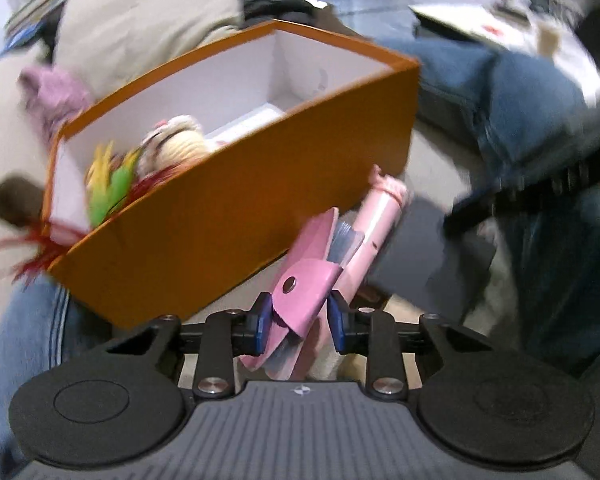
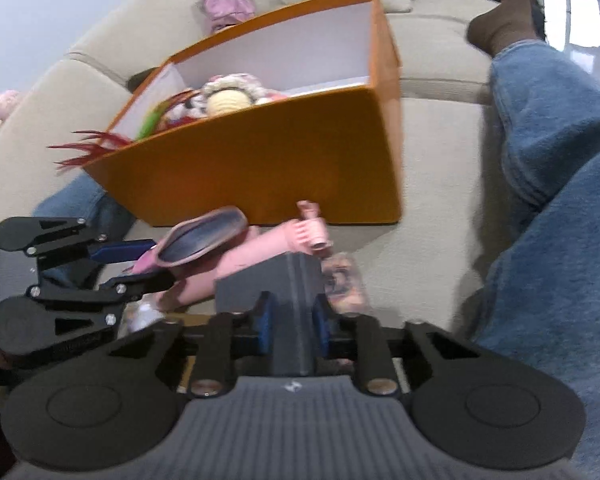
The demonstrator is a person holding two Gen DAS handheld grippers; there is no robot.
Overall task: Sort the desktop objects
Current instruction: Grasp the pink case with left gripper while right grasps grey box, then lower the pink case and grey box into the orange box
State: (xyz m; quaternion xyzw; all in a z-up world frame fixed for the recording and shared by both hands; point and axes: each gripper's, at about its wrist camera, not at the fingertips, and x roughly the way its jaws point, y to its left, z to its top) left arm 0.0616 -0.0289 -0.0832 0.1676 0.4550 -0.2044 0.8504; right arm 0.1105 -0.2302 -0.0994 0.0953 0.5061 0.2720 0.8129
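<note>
**Both grippers loaded beside the orange box**

The left gripper [image 1: 300, 320] was clamped on a pink snap-flap pouch [image 1: 306, 276], its blue pads pressing both sides of the flap; grey-blue contents showed at the pouch's open end. In the right wrist view the same pouch [image 2: 202, 242] sat held out in the left gripper [image 2: 140, 264], mouth gaping.

The right gripper [image 2: 292, 326] was clenched on a dark grey block [image 2: 288, 292], which stood upright between the blue pads. In the left wrist view this block [image 1: 420, 252] appeared blurred, just right of the pouch.

A pink tube-shaped object [image 1: 374, 226] with a ribbed cap lay between pouch and block, near the front wall of the orange box [image 1: 228, 216]. The box [image 2: 260, 160] rested on a beige sofa [image 2: 432, 152], white inside, holding a crocheted doll [image 2: 230, 98], a green and yellow feathered toy [image 1: 110, 184] and red feathers [image 2: 84, 148] that poked over its left corner. A pink plush [image 2: 224, 2] lay behind the box. Legs in blue jeans [image 2: 548, 152] stretched along the right.
</note>
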